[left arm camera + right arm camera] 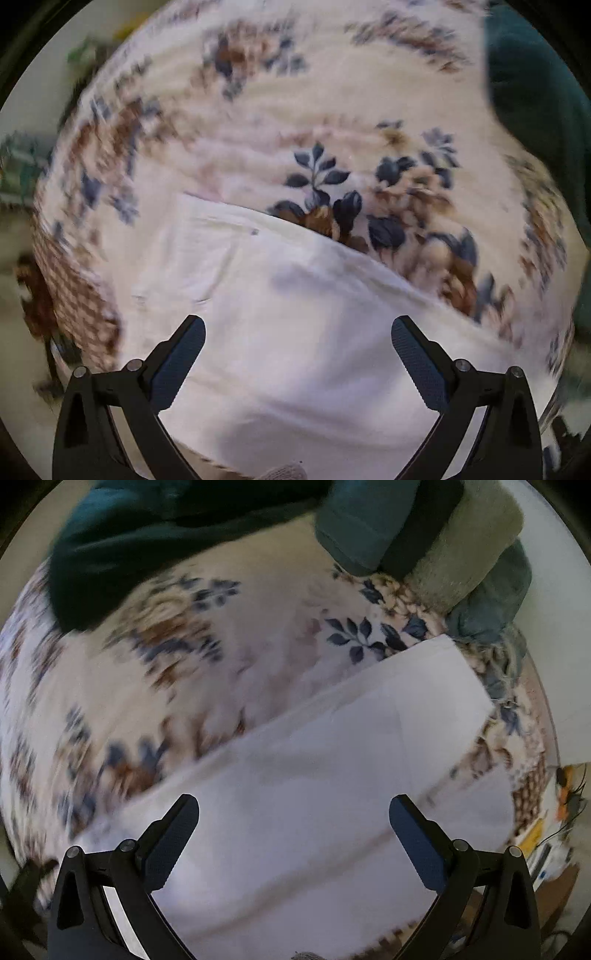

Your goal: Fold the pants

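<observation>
White pants (295,314) lie flat on a floral bedspread (258,110). The left wrist view shows the waist end with a pocket seam at the left. The right wrist view shows the pants (332,757) as a long white band running up to a hem corner at the upper right. My left gripper (298,326) is open and empty above the white cloth. My right gripper (294,806) is open and empty above the cloth too. Both views are blurred by motion.
A dark green garment (166,535) lies at the far side of the bed, also in the left wrist view (535,110). Folded teal and grey clothes (443,535) are piled at the upper right. Clutter (554,830) sits beyond the bed's right edge.
</observation>
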Demonstrator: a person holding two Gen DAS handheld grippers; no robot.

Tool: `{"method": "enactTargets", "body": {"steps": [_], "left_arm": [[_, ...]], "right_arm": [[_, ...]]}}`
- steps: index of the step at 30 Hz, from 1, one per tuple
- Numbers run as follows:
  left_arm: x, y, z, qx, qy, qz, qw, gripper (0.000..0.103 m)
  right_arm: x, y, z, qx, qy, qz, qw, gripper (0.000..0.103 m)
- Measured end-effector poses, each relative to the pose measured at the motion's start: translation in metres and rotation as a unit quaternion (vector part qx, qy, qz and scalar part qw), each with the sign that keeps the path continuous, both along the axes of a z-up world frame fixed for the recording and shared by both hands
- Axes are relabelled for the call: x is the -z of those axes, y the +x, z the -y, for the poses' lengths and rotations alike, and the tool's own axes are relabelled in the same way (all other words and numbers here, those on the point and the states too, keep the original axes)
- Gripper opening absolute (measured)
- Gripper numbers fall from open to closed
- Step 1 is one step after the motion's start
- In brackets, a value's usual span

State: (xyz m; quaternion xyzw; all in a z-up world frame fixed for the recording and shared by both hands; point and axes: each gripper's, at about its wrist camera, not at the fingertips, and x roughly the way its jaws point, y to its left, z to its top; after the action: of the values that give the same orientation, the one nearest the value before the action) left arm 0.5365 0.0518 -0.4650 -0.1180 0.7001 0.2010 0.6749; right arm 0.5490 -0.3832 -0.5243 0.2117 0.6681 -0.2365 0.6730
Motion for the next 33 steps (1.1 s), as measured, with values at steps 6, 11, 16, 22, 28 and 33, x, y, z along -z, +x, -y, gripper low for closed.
{"method": "enactTargets", "body": {"steps": [6, 11, 16, 22, 28, 33], "left_arm": [[0.084, 0.045, -0.019, -0.095, -0.031, -0.064, 0.993, 0.103], [0.123, 0.06, -0.018, -0.118, -0.028, -0.104, 0.9872, 0.098], [0.118, 0.061, 0.003, -0.042, -0.002, -0.061, 0.9972, 0.036], [0.079, 0.035, -0.005, -0.03, -0.043, 0.042, 0.9977, 0.004], [0.029, -0.021, -0.016, -0.034, -0.083, 0.122, 0.9885, 0.002], [0.004, -0.079, -0.054, -0.041, -0.109, 0.167, 0.979, 0.0]], "right_arm": [[0.075, 0.031, 0.054, 0.068, 0.002, -0.036, 0.997, 0.103], [0.12, 0.034, 0.073, 0.114, 0.038, -0.067, 0.99, 0.097], [0.133, 0.026, 0.074, 0.118, 0.054, -0.07, 0.989, 0.052], [0.107, 0.006, 0.069, 0.086, 0.059, -0.029, 0.994, 0.006], [0.051, -0.033, 0.065, 0.05, 0.061, 0.016, 0.997, 0.005], [0.002, -0.078, 0.062, 0.035, 0.091, 0.038, 0.995, 0.004]]}}
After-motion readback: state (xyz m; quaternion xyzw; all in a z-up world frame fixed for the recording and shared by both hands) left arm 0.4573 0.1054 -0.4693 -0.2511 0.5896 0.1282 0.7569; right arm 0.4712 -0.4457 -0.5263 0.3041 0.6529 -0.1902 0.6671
